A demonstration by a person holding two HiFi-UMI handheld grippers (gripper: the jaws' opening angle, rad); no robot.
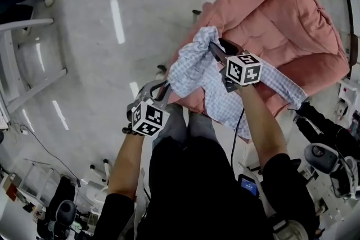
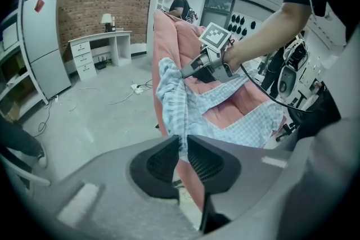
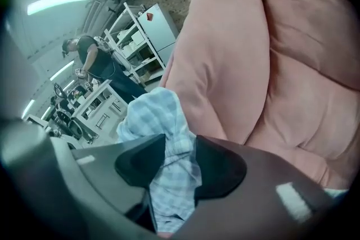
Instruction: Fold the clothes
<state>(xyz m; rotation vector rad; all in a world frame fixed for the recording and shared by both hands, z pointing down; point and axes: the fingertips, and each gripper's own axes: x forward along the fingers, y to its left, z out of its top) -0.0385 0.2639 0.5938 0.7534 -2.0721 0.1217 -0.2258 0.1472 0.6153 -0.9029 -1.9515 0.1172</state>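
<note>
Head view looks down on a blue-and-white checked shirt [image 1: 197,67], held up off the seat and hanging in loose folds in front of a pink armchair [image 1: 281,14], with its lower part draped over the chair's front edge near the person's knees. The left tool [image 1: 159,93] grips the shirt at its left end; in the left gripper view its jaws are nearly together, with only a thin edge of the cloth pinched between the pads. The right tool [image 1: 214,48] holds the shirt higher up and nearer the chair's back; in the right gripper view its jaws stand partly apart, clamped on a thick bunch of the checked cloth that fills the gap and spills out past the tips. The two tools are well apart, and the fabric sags between them. Around the chair lies a pale, glossy floor [image 1: 112,64]. In the left gripper view a brick wall [image 2: 84,3] and a white desk [image 2: 98,42] stand behind, and another person [image 2: 180,5] stands beyond the armchair.
</note>
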